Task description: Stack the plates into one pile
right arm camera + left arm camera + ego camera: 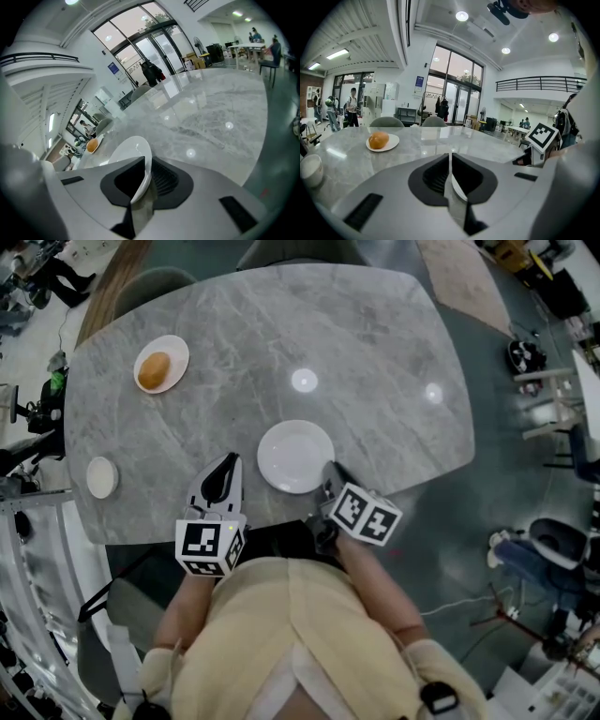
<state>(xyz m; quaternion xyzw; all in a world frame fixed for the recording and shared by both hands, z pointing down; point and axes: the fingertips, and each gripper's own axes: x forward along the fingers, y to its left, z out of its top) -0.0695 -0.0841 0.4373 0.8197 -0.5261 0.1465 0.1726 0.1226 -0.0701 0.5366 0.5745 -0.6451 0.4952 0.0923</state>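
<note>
A white plate (pixel 295 456) lies near the front edge of the grey marble table (pixel 375 343). My right gripper (pixel 330 468) is at its right rim. In the right gripper view the plate (pixel 131 150) has its rim between the jaws, and my right gripper (pixel 144 161) is shut on it. A second white plate (pixel 161 364) with a bread roll (pixel 154 369) on it sits at the far left; it also shows in the left gripper view as the roll plate (pixel 382 140). My left gripper (pixel 228 461) rests just left of the near plate, and its jaws (pixel 450 157) are shut with nothing in them.
A small white cup (pixel 101 477) stands near the table's left edge, seen as the cup (pixel 310 169) at the left gripper view's far left. Chairs stand round the far side. The table's front edge runs just below both grippers.
</note>
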